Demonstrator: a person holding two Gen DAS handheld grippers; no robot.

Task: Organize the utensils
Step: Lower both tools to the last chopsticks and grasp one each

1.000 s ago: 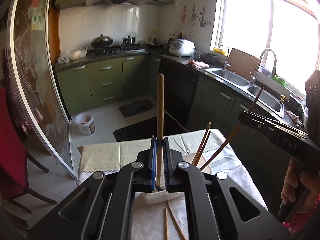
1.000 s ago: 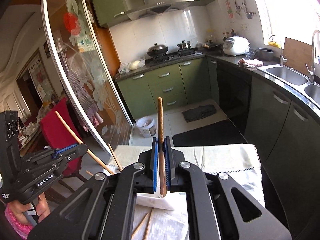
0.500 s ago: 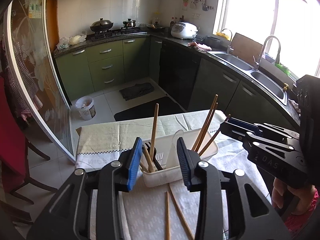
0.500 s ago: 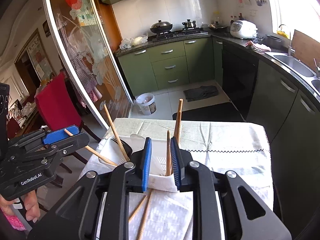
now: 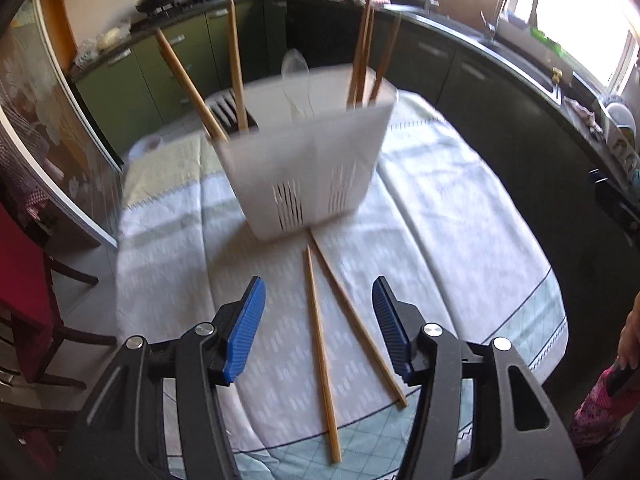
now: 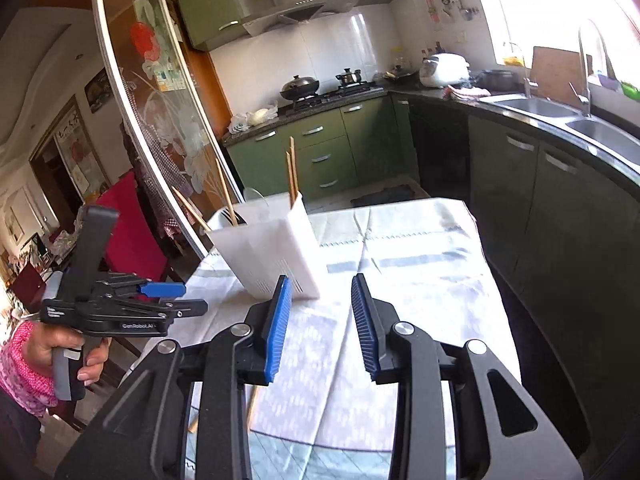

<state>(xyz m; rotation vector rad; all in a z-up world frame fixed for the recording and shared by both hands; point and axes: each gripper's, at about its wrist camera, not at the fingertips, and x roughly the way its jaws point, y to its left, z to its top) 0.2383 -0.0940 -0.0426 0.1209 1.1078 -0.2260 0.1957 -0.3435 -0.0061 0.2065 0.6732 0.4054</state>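
A white plastic utensil holder [image 5: 304,160] stands on the table and holds several wooden chopsticks [image 5: 236,60] and a clear spoon [image 5: 295,68]. Two loose chopsticks [image 5: 320,340] lie on the tablecloth in front of it. My left gripper [image 5: 319,326] is open and empty, low over those two chopsticks. My right gripper [image 6: 320,320] is open and empty, above the table to the right of the holder [image 6: 272,256]. The left gripper also shows in the right wrist view [image 6: 160,292].
A pale patterned tablecloth [image 5: 460,240] covers the table. A red chair [image 6: 132,232] stands at the left. Green kitchen cabinets [image 6: 320,152], a stove and a sink [image 6: 560,108] lie beyond. The table's near edge is just below my fingers.
Both grippers let go of their chopsticks into the holder, opened wide and drew back. The left one dropped down over the two loose chopsticks.
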